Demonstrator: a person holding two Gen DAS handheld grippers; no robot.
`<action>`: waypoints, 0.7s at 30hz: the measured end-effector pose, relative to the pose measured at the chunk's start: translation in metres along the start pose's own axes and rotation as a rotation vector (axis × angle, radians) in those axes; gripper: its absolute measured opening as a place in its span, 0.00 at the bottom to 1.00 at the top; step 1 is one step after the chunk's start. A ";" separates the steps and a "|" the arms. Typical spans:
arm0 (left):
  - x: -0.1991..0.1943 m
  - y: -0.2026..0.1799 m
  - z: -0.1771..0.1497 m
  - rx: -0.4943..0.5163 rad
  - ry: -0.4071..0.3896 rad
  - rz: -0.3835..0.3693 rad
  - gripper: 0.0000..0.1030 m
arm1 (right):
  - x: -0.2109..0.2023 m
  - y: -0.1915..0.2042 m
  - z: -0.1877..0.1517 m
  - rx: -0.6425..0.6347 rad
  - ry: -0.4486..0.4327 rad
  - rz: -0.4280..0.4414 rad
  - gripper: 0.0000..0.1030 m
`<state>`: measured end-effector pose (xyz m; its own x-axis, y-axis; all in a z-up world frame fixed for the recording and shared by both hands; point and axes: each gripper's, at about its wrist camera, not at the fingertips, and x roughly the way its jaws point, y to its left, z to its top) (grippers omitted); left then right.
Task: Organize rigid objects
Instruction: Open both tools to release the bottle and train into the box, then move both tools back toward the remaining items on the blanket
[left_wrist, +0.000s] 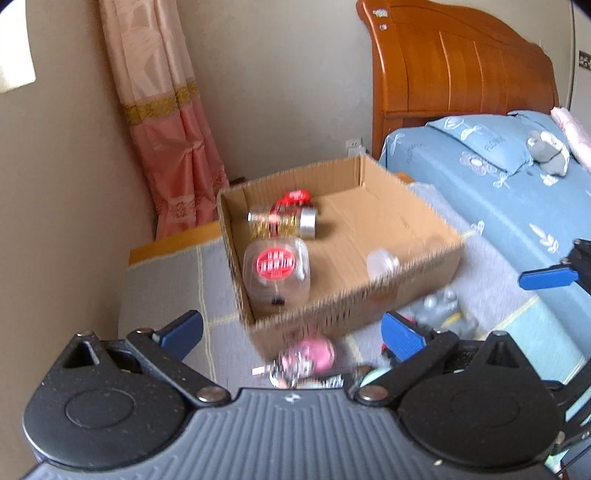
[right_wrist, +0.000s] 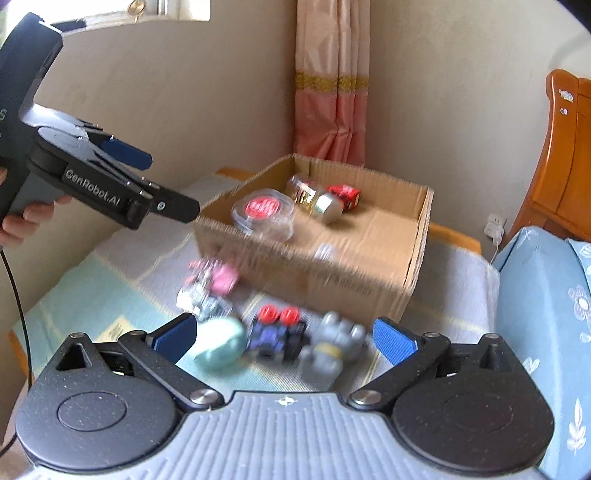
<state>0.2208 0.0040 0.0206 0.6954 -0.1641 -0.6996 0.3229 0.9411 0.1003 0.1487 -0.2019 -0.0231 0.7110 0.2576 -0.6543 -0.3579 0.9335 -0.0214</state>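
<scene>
We saw the cardboard box (right_wrist: 314, 254) on a grey-and-green cloth (right_wrist: 92, 288), near the pink curtain (right_wrist: 328, 110) and beside the bed (left_wrist: 498, 192). Inside lay a clear jar with a red label (left_wrist: 277, 264), a silver-capped jar (left_wrist: 291, 219) and a red item (left_wrist: 295, 197), leaving bare floor at the right. Before the box sat a pink toy (right_wrist: 214, 280), a pale green ball (right_wrist: 221, 343), a dark toy car (right_wrist: 279, 332) and a grey figure (right_wrist: 332, 350). The left gripper (left_wrist: 291, 332) and right gripper (right_wrist: 286, 338) were spread wide, holding nothing.
</scene>
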 end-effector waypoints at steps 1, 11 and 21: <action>0.002 0.000 -0.005 -0.011 0.009 0.006 0.99 | 0.000 0.004 -0.006 0.012 0.002 -0.009 1.00; 0.029 -0.005 -0.042 -0.046 0.041 0.018 0.99 | -0.017 0.034 -0.050 0.147 -0.052 -0.043 1.00; 0.063 -0.009 -0.053 -0.083 0.040 0.002 0.99 | 0.005 0.052 -0.078 0.118 0.037 -0.047 1.00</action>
<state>0.2278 0.0012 -0.0618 0.6695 -0.1514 -0.7272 0.2661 0.9629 0.0445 0.0867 -0.1716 -0.0865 0.7015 0.2050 -0.6826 -0.2491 0.9679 0.0348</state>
